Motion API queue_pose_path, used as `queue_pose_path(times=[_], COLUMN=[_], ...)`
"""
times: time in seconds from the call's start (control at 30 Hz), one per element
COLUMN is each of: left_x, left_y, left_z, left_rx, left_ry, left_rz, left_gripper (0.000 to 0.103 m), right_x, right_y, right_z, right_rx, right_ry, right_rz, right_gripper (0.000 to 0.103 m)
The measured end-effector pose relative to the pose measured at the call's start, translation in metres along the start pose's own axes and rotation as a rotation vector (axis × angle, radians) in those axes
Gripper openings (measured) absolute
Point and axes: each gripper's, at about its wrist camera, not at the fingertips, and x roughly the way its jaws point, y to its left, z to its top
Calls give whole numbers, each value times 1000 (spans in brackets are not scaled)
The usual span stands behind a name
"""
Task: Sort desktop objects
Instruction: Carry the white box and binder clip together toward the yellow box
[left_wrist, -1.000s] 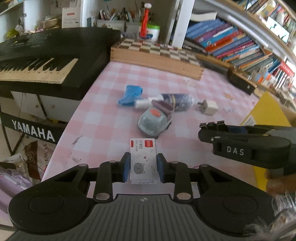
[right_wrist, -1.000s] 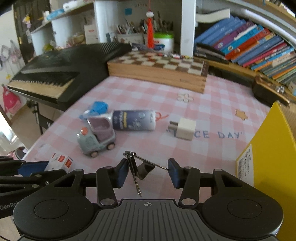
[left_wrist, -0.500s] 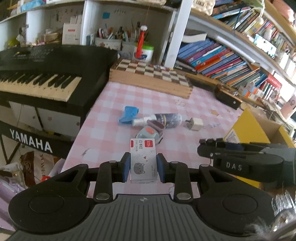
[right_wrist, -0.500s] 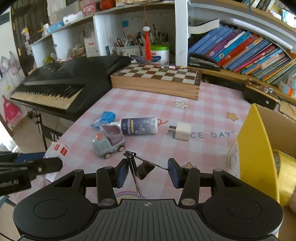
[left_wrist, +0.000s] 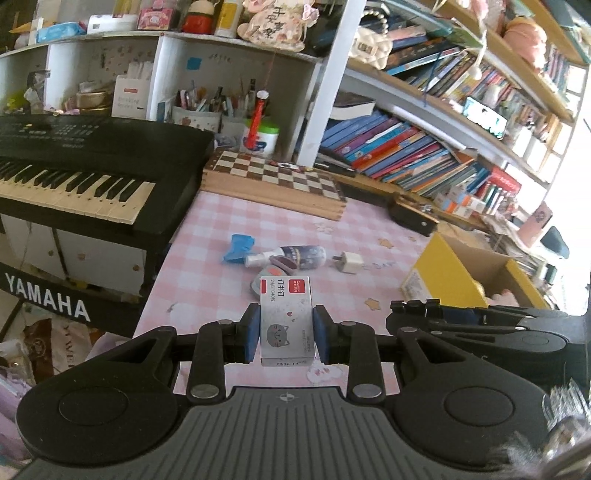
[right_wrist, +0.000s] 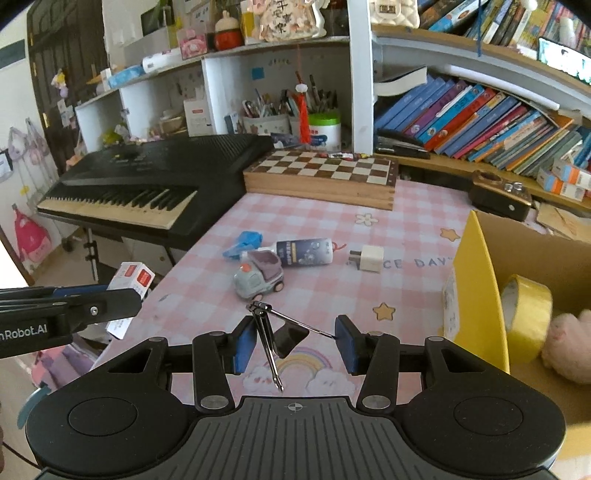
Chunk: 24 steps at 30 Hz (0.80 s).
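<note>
My left gripper (left_wrist: 284, 334) is shut on a small white staple box (left_wrist: 285, 319) with a red label and a cat drawing, held above the pink checked table (left_wrist: 221, 229). The right wrist view shows the same box (right_wrist: 132, 278) at the left. My right gripper (right_wrist: 295, 341) is shut on an unfolded metal nail clipper (right_wrist: 271, 334), its lever pressed against the right pad. On the table lie a grey toy truck (right_wrist: 258, 277), a dark bottle (right_wrist: 304, 252), a blue wrapper (right_wrist: 242, 242) and a white plug (right_wrist: 369, 258).
A yellow cardboard box (right_wrist: 476, 295) at the right holds a yellow tape roll (right_wrist: 528, 317) and a pink plush (right_wrist: 569, 343). A chessboard case (right_wrist: 321, 177) lies at the back, a black keyboard (right_wrist: 147, 184) to the left, bookshelves behind.
Both grippers have risen and drawn back from the table with their objects still held. The table items look smaller and more of the shelves and the yellow box shows.
</note>
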Motion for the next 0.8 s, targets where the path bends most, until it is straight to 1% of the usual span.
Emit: queue_pose_path(times=[0.23,0.4,0.8], left_x=[-30,-48,-74], left_y=[3,5,4], left_z=[-13,-22,-40], left_rx=[24,48,112], left_ry=[-5,4,31], left_rz=[-52,-93,-186], left_gripper=[28,28,28], right_x=[-33,-52,-89], right_y=[18,28,46], right_z=[-19,-32,-65], right_rx=[27,59,131], right_ry=[-8,-16,-32], right_rz=[-21,-55,-125], right_gripper=[46,46,46])
